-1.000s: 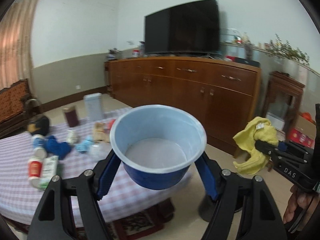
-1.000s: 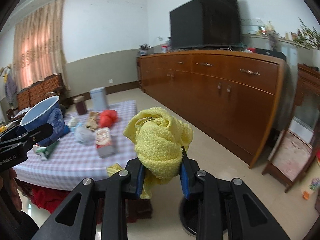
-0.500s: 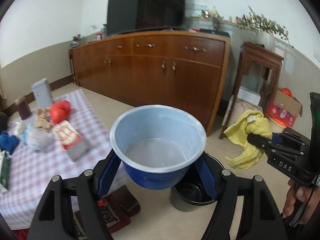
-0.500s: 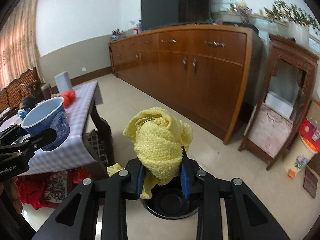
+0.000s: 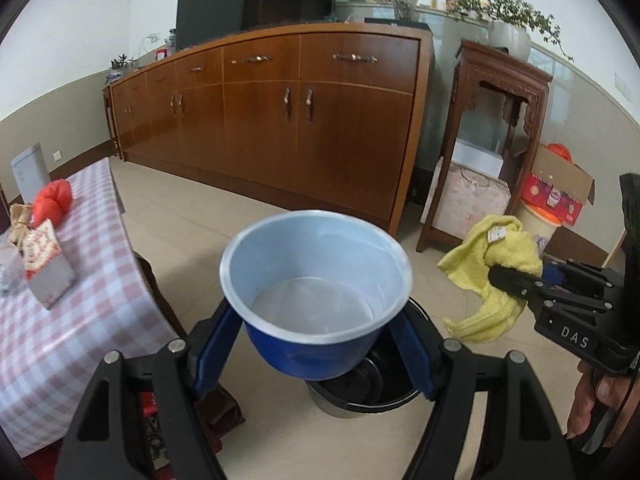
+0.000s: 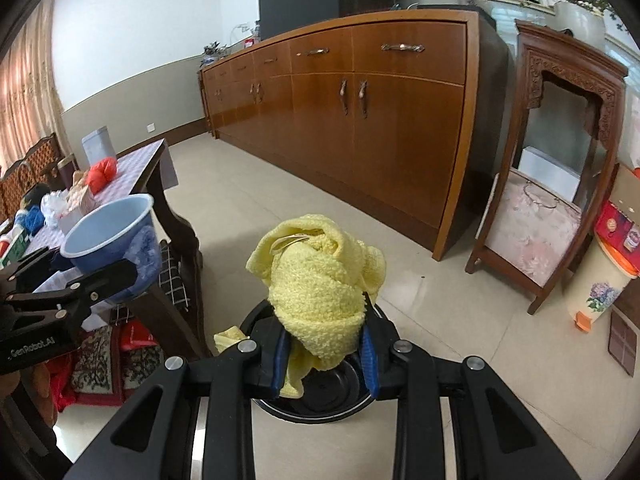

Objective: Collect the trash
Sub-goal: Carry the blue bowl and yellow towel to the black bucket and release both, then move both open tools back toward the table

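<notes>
Claw (image 6: 324, 344) grips fluffy yellow cloth (image 6: 320, 280).

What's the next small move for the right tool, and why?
Probably lower it a little and release. The right tool is clamped on the crumpled yellow terry cloth, which hangs above the open black round bin on the floor, so it should drop in.

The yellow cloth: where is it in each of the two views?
Left wrist view: yellow cloth at the right edge, pinched in the right gripper.
Right wrist view: lower centre, bunched between the near jaws.
Shared landmark: the black bin on the floor, below it in both views.
</notes>
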